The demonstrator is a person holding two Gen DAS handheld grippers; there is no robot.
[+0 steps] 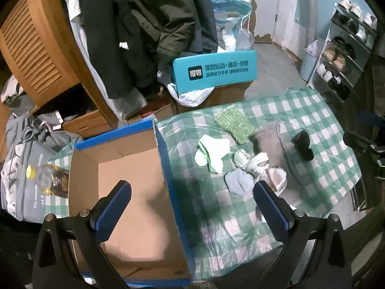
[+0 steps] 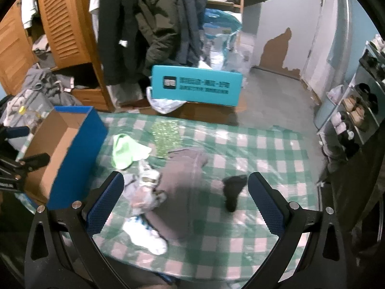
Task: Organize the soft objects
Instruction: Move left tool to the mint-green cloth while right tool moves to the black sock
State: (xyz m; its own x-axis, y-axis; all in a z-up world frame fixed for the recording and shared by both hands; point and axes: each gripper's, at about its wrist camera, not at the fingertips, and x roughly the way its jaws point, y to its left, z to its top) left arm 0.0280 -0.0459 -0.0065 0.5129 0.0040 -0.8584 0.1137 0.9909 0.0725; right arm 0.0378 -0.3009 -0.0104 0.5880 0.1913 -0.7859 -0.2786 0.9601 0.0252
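An open cardboard box with blue sides stands at the table's left, nothing showing inside. On the green checked cloth lie light green socks, a green beaded piece, patterned white socks, a grey sock, a flat grey garment and a black sock. My left gripper is open over the box's right wall. My right gripper is open above the grey garment.
A teal shoebox sits behind the table on cardboard. Dark coats hang at the back beside a wooden louvred wardrobe. A shoe rack stands at the right. A plastic bottle lies left of the box.
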